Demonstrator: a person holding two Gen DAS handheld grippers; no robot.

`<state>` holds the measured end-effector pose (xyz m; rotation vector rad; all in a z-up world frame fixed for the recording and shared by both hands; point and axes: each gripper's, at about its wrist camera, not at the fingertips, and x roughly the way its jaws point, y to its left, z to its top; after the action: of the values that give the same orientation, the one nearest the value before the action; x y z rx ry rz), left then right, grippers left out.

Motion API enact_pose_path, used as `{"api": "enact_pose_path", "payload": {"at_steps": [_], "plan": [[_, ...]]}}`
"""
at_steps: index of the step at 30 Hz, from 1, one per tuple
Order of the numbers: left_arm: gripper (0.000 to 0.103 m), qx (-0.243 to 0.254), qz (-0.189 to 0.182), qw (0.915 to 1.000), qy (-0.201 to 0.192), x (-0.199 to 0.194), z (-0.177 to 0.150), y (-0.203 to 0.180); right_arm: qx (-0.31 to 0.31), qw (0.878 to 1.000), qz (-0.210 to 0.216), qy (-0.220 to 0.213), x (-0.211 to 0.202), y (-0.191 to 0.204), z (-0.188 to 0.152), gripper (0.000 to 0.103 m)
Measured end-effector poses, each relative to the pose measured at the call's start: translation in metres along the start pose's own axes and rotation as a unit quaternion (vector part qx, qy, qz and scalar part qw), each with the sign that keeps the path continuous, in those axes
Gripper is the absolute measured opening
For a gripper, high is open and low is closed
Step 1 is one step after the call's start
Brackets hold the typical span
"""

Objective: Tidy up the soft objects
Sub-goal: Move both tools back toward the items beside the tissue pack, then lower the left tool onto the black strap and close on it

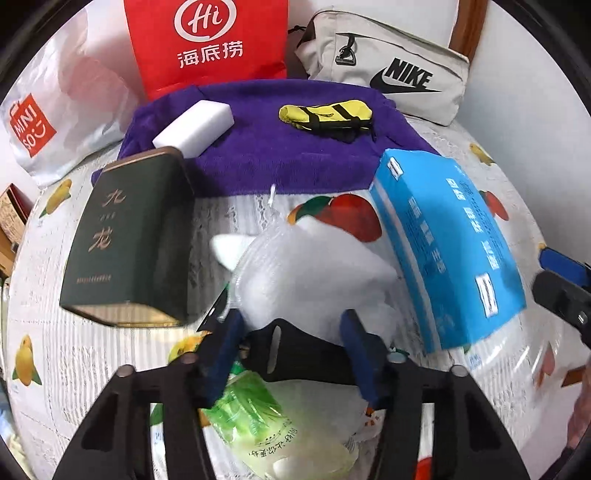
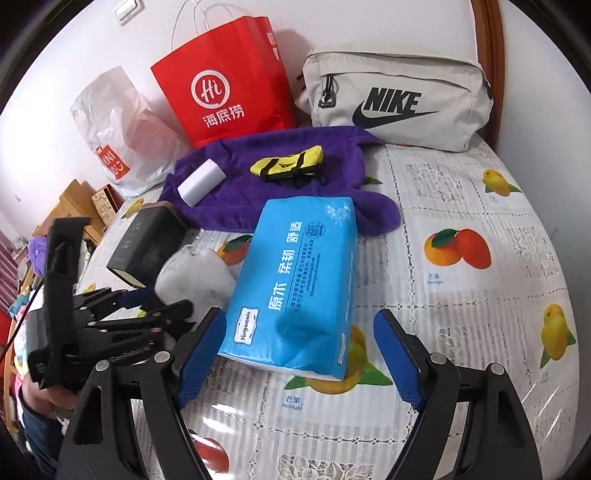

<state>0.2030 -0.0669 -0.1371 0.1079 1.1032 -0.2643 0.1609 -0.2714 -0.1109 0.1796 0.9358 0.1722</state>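
Covering the table (image 2: 461, 206), a fruit-print cloth meets white wall (image 2: 369, 26).

Behind the purple terry towel (image 2: 280, 184), a red paper bag (image 2: 221, 85) is showing "Hi 海底捞", a grey fabric pouch (image 2: 399, 99) "NIKE", a white plastic bag (image 2: 122, 140) "MINISO"; before it, a blue tissue pack (image 2: 295, 288) is reading "Yunyuexin 原木".

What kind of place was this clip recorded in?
Probably a room in a home. A table under a white lace-pattern cloth with printed mangoes stands against a plain white wall, with a red paper shopping bag and a grey Nike pouch along it.
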Motion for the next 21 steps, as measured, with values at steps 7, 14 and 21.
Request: {"api": "enact_pose_path", "payload": {"at_steps": [7, 14, 21], "plan": [[0.040, 0.011, -0.025, 0.9996, 0.008, -0.012, -0.027, 0.019, -0.014, 1.000, 0.011, 0.002, 0.001, 0.014, -0.007, 0.081], [0.048, -0.026, -0.023, 0.9994, -0.009, -0.030, -0.039, 0.049, -0.033, 0.999, 0.022, 0.011, 0.006, 0.033, -0.013, 0.081], [0.066, -0.037, -0.030, 0.9988, -0.012, -0.043, -0.051, 0.060, -0.044, 0.999, 0.025, 0.011, 0.003, 0.041, -0.018, 0.081]]}}
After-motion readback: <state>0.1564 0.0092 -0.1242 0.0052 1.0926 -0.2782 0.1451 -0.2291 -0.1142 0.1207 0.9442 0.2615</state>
